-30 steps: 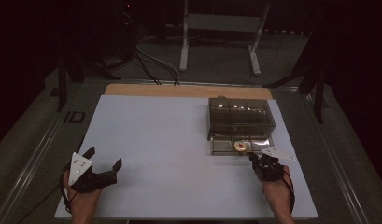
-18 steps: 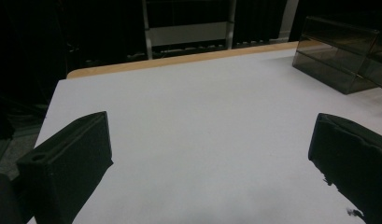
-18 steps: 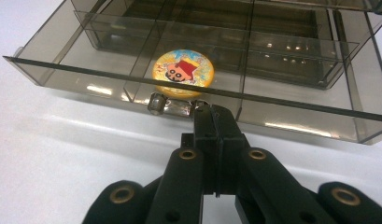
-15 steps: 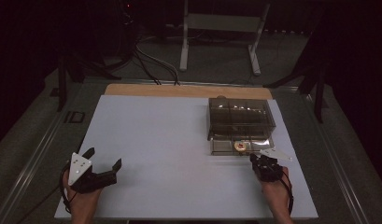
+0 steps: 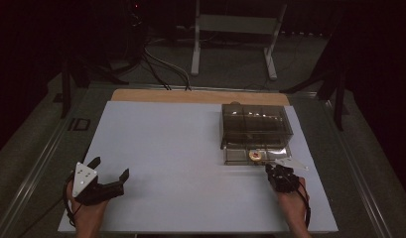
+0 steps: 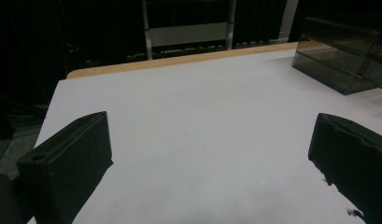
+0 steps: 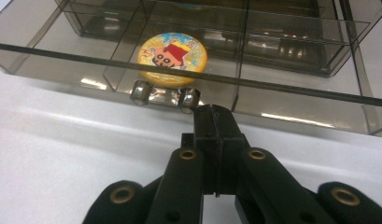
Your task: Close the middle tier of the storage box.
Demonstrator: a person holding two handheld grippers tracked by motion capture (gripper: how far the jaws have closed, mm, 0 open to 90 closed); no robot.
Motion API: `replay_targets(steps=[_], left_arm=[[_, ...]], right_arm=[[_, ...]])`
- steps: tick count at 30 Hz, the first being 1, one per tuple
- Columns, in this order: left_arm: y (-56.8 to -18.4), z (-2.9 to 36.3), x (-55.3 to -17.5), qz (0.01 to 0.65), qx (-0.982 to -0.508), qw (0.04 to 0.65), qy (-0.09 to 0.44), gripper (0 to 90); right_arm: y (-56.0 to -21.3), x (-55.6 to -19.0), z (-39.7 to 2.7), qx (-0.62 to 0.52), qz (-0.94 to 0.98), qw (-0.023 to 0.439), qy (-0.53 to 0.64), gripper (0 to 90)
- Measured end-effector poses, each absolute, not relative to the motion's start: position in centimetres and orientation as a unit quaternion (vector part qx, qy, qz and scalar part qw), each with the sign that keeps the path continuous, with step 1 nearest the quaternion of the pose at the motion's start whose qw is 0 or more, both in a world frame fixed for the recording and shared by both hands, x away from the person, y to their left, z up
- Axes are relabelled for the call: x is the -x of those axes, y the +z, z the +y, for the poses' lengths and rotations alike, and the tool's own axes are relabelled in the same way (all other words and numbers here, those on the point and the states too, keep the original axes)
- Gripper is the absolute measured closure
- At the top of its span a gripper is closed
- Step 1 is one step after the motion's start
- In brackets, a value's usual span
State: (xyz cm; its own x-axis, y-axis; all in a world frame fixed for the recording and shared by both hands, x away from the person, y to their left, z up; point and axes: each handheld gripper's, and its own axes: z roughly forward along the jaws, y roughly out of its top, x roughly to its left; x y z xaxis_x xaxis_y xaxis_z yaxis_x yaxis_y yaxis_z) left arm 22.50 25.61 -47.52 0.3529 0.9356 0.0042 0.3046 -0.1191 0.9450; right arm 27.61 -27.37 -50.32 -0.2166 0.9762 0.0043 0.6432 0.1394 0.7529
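Ahead of your right gripper (image 7: 215,116) sits a smoky drawer box (image 5: 254,126), its open drawer (image 7: 188,77) holding a cartoon badge (image 7: 172,52). Its jaws press together, empty, beside the metal handle (image 7: 164,96); your left gripper (image 5: 109,174) gapes wide over bare table (image 5: 180,148).

No lettering, brand, number or sign can be read anywhere on the table. The nearest thing to a label is a printed picture — a cartoon face under a red shape on a yellow ground — on the round badge (image 7: 172,56) lying in the pulled-out drawer (image 7: 291,100) of the smoky clear organizer box (image 5: 254,124) near the table's right edge. Any marks on it are too small to make out.
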Motion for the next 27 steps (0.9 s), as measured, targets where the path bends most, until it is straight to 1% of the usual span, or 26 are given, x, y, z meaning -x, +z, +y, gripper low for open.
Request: replay_targets(steps=[12,15,20,23,27], left_arm=[[-47.51,25.56,-22.5,0.461,-0.672,0.476,0.332,1.0],[-47.52,25.59,-22.51,0.462,-0.671,0.476,0.332,0.9],[-47.53,25.54,-22.53,0.462,-0.672,0.475,0.332,1.0],[-47.54,25.55,-22.56,0.462,-0.671,0.475,0.332,1.0],[-47.54,25.58,-22.54,0.462,-0.671,0.475,0.332,1.0]], right_arm=[[-50.64,-28.03,-27.4,-0.575,0.708,0.254,0.322,90.0],[-50.58,-28.15,-27.68,-0.584,0.702,0.237,0.333,90.0],[-50.45,-28.19,-27.59,-0.58,0.706,0.241,0.327,90.0],[-50.29,-28.15,-27.17,-0.572,0.714,0.257,0.311,90.0],[-50.03,-28.32,-27.04,-0.57,0.714,0.256,0.315,90.0]])
